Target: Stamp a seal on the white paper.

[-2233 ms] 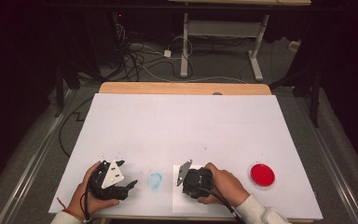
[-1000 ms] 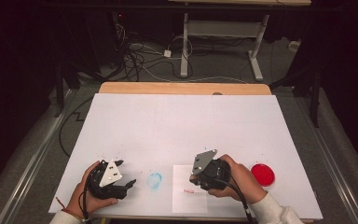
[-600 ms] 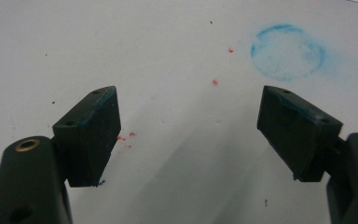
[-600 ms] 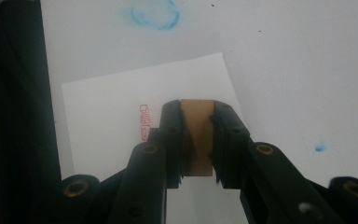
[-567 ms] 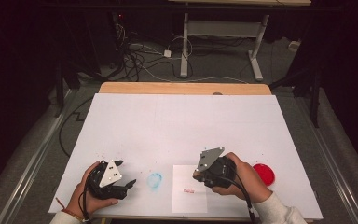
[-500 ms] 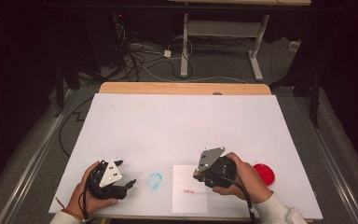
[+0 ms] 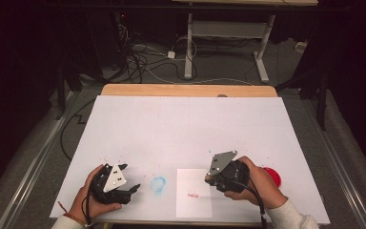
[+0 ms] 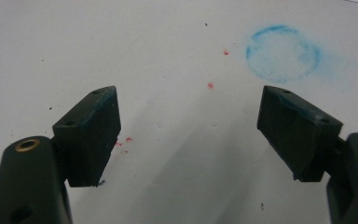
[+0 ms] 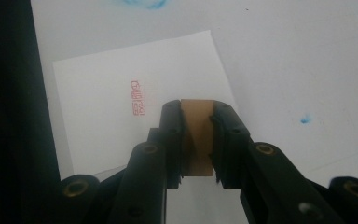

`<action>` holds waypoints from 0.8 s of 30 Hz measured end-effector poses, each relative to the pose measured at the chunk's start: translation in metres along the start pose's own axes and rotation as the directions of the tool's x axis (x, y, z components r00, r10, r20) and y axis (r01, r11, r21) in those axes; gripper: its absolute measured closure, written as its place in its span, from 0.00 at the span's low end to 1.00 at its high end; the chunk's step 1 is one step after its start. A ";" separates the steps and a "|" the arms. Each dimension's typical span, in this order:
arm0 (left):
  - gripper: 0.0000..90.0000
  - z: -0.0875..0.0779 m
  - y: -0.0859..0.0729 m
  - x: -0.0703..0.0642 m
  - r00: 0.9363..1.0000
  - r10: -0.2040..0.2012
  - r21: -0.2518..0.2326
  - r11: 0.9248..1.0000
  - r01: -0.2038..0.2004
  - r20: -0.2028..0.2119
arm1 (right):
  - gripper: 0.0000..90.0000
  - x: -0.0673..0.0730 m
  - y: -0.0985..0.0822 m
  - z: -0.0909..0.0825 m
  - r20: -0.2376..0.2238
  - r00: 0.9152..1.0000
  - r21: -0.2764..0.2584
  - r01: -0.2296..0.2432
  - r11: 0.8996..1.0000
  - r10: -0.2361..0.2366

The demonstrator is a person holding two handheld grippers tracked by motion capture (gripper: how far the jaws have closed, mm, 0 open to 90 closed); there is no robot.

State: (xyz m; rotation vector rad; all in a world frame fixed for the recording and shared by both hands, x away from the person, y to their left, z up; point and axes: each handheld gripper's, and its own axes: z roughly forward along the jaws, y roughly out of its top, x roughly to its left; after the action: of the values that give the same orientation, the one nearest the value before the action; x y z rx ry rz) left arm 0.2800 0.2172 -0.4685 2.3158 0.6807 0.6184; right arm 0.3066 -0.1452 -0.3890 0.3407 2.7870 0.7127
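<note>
on the tabletop (image 7: pixel 190 129) a sheet of paper (image 7: pixel 193 193) lies near the front edge, with a ring-shaped stain (image 7: pixel 158 184) just left of it. a pad (image 7: pixel 272 175), partly hidden and perhaps an ink pad, sits right of the sheet. the right gripper (image 9: pixel 196 140) hangs over the sheet, clamping a block (image 9: pixel 197 135).

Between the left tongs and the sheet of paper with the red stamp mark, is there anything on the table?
Yes: in the high view a smudged blue ring lies on the table between the open left tongs and the paper.

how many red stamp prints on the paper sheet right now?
1. A single red print sits on the paper sheet, toward its near edge in the high view, just ahead of the wooden stamp. The right gripper covers part of the sheet, so another could be hidden.
</note>
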 end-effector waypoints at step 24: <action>0.23 0.001 0.001 0.000 1.000 0.004 0.002 1.000 -0.004 0.004 | 0.85 -0.016 -0.039 -0.027 0.082 0.992 0.021 -0.094 0.995 0.092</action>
State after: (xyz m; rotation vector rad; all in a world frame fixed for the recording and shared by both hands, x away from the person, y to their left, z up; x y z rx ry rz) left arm 0.2807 0.2165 -0.4685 2.3204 0.6758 0.6150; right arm 0.3077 -0.1950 -0.3828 0.4954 2.7210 0.6692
